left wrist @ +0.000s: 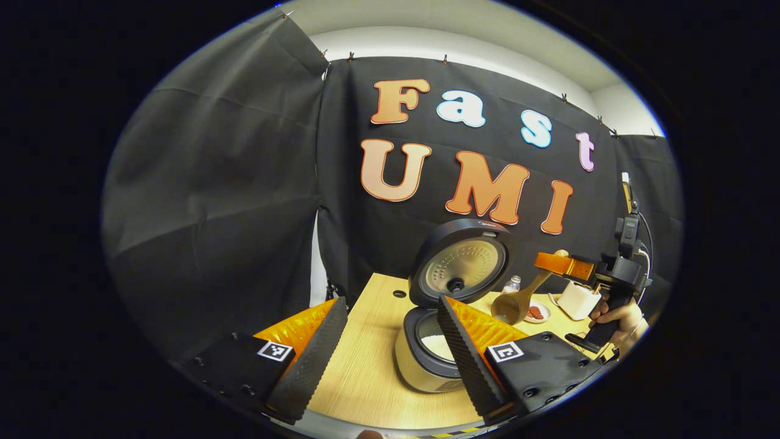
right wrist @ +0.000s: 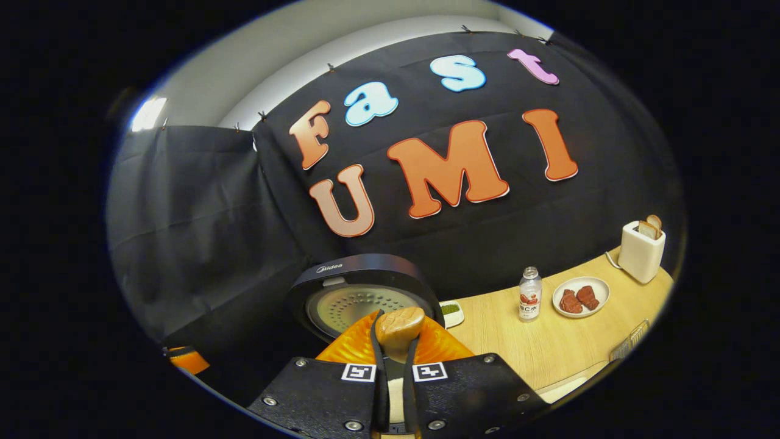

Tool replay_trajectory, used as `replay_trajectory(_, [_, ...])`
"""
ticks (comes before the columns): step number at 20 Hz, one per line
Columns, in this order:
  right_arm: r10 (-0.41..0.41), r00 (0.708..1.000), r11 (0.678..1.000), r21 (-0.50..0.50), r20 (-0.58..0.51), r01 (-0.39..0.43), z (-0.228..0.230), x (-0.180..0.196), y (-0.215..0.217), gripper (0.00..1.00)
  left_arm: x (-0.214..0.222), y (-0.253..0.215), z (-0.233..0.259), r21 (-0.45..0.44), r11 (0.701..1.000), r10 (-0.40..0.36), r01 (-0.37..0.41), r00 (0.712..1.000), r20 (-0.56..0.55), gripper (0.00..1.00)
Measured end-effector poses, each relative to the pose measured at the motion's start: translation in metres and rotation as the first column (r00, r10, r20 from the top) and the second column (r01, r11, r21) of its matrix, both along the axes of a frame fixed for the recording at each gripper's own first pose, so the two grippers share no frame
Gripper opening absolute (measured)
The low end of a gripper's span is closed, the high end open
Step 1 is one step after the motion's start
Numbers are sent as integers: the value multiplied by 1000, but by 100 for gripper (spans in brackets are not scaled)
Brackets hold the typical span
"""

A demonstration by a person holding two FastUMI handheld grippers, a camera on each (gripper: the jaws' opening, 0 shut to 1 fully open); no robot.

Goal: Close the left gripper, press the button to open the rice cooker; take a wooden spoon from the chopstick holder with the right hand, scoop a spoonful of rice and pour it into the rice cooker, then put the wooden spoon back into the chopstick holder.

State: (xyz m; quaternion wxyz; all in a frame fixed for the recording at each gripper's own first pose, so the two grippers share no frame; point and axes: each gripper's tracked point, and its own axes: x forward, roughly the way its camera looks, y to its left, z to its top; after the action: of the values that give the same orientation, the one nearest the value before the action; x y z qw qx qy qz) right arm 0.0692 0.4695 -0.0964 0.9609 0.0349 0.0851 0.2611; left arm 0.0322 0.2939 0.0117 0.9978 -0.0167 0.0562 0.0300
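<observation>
Rice cooker [left wrist: 429, 356] sat lower centre of left gripper view, lid [left wrist: 461, 262] up and tilted back, white rice visible in the pot. So button step was done, by my judgement.

Wooden spoon [left wrist: 515, 303] hung right of centre in that view, bowl down, just beside the cooker rim at its right. Couldn't tell whether the bowl carried rice. Right gripper [left wrist: 570, 263] had both fingers pinched on the handle; a hand [left wrist: 618, 317] held that rig at the right edge. In right gripper view the handle end [right wrist: 399, 329] stuck up between the fingers, low centre, w/ the lid behind.

Left gripper [left wrist: 387, 353] stood w/ fingers wide apart, holding nothing, low in its own view, cooker seen between them.

Assessment: spoon was out of the holder; scoop/pour was either in hand or just finished, I couldn't say which. Return to chopstick holder remained.

Outward, right gripper view, right side on table [right wrist: 548, 347]: bottle [right wrist: 530, 294], plate [right wrist: 581, 297], toaster [right wrist: 641, 251].
</observation>
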Motion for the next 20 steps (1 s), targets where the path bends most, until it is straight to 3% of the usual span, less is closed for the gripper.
replay_trajectory(11, [75, 995, 991, -118, 68, -66, -14, -18, 8, 8, -5, 1, 1, 4, 1000, 6, -6, 1000, -1, 100])
replay_trajectory(20, [31, 999, 998, 48, -32, -29, -1, -13, -24, 8, -8, -18, 11, -4, 1000, -30, 30, 999, 28, 100])
